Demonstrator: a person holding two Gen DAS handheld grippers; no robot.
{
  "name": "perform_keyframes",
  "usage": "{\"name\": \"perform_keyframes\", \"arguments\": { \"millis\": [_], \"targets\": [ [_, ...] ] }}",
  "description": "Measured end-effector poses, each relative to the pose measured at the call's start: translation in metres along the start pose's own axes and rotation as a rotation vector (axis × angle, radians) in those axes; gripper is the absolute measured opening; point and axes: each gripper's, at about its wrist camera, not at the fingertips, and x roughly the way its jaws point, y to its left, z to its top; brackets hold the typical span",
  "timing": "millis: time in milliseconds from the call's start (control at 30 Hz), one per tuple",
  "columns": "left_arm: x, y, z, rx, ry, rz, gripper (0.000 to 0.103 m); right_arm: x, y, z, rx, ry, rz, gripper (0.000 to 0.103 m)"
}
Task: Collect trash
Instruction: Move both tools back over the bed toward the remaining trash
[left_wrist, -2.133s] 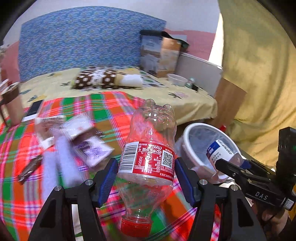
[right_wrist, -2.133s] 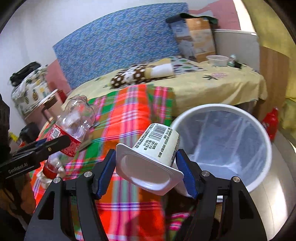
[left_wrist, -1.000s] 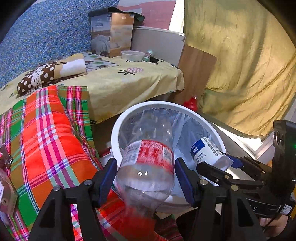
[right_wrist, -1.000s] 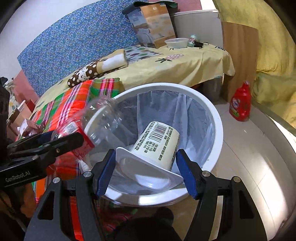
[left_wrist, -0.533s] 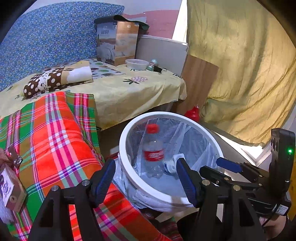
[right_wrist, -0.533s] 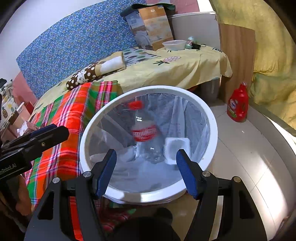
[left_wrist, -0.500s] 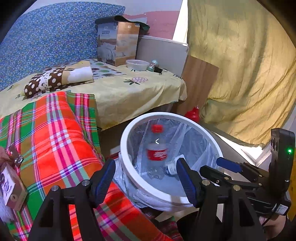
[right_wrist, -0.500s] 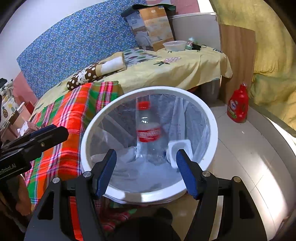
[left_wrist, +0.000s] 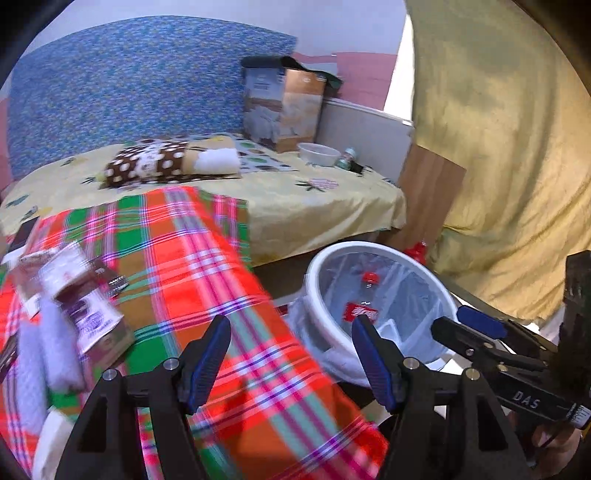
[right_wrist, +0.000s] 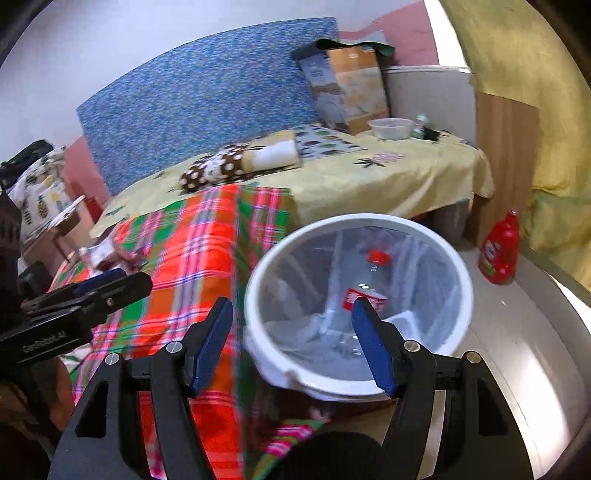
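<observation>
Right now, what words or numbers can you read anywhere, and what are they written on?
"DAS": on the right gripper, seen from the left wrist.
"GenRobot.AI": on the left gripper, seen from the right wrist.
Red label of the plastic bottle in the trash bin: too blurred.
Purple carton on the plaid blanket: blurred.
Red detergent bottle label: too small.

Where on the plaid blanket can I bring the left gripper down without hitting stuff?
Free: the plaid blanket between the wrappers and the trash bin, up to the yellow sheet. Crowded: the blanket's left edge, cluttered with wrappers and packets.
</observation>
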Motion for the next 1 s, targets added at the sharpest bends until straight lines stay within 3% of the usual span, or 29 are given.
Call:
{"name": "perform_keyframes", "arguments": {
  "millis": [433,867,1000],
  "targets": [
    [-0.072,0.060,-0.037,-0.085,-0.115,0.149,0.068,0.005,0.062,-0.010,-0.112,0.052,0.160,0.068],
    [-0.116,0.103,-0.068,-0.125,-0.106,0.288,0.068,-0.002,0.109,-0.021,-0.191,0.065,0.266,0.068],
    [-0.119,0.114,-0.074,-0.135,-0.082,0.295,0.068,-0.002,0.118,-0.025,-0.207,0.075,0.292,0.068]
  ]
}}
